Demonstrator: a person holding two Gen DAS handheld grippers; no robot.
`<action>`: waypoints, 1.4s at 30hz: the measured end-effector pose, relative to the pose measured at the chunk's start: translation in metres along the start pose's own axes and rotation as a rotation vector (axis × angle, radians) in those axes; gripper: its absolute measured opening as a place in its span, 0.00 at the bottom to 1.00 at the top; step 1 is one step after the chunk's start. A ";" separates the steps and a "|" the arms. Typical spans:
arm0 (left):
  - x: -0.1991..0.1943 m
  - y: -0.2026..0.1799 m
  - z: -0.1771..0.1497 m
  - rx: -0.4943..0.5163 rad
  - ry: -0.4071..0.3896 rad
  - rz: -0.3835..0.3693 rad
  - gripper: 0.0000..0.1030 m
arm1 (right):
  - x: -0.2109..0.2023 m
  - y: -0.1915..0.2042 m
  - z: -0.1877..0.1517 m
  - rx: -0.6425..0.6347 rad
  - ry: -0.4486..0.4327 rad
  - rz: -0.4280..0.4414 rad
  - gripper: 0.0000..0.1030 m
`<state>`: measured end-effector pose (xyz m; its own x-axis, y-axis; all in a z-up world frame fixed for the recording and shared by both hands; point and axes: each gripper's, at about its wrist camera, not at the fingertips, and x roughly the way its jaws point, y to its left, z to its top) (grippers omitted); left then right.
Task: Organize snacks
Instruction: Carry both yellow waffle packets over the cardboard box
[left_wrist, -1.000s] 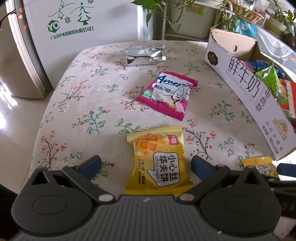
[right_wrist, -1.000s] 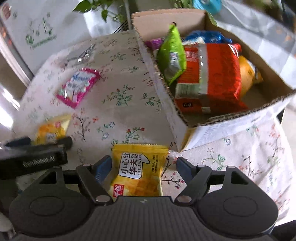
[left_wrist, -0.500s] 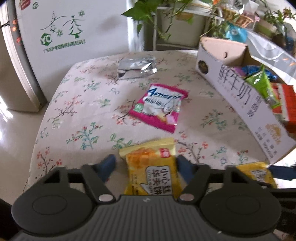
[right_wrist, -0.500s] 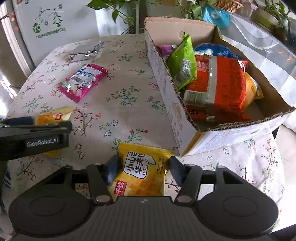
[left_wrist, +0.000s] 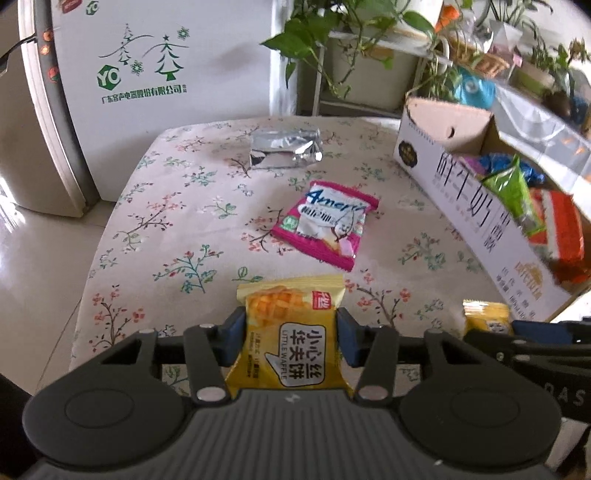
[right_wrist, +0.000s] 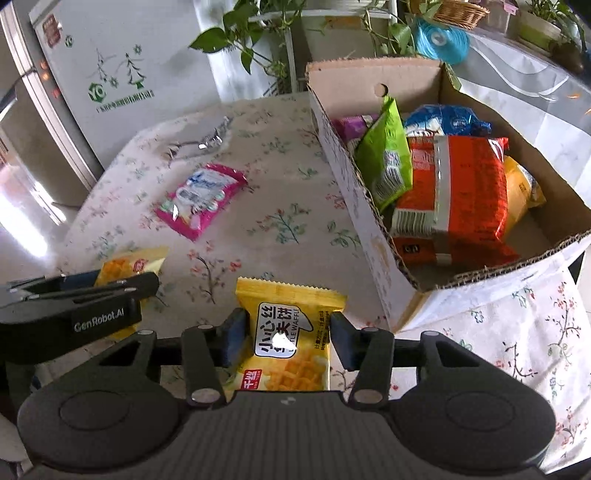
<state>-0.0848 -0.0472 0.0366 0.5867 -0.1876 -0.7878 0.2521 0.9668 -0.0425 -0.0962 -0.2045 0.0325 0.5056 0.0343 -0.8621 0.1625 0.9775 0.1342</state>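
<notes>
My left gripper (left_wrist: 290, 338) is shut on a yellow waffle packet (left_wrist: 291, 332) and holds it above the floral tablecloth. My right gripper (right_wrist: 286, 336) is shut on a second yellow waffle packet (right_wrist: 288, 332), just left of the cardboard box (right_wrist: 369, 221). The box holds several snack bags, among them a green one (right_wrist: 388, 155) and a red one (right_wrist: 450, 192). A pink snack packet (left_wrist: 327, 225) and a silver foil packet (left_wrist: 286, 147) lie on the table farther off. Each gripper shows at the edge of the other's view.
The floral tablecloth (left_wrist: 184, 221) covers the table; its left edge drops to a shiny floor. A white fridge (left_wrist: 129, 74) stands behind the table. Potted plants (left_wrist: 351, 44) and a shelf stand at the back. The box also shows in the left wrist view (left_wrist: 476, 206), at the right.
Both grippers have closed onto their yellow waffle packets and lifted them off the table. Both views have risen and pulled back.
</notes>
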 end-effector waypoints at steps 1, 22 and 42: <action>-0.002 0.000 0.001 -0.003 -0.006 0.004 0.48 | -0.001 0.000 0.001 0.002 -0.004 0.003 0.54; -0.041 -0.016 0.015 0.008 -0.106 -0.030 0.48 | -0.037 -0.013 0.020 0.071 -0.148 0.089 0.52; -0.064 -0.084 0.093 0.061 -0.238 -0.194 0.48 | -0.091 -0.083 0.077 0.223 -0.357 0.086 0.52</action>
<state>-0.0718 -0.1324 0.1473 0.6852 -0.4097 -0.6022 0.4186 0.8981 -0.1348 -0.0899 -0.3046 0.1375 0.7808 0.0012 -0.6248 0.2664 0.9039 0.3347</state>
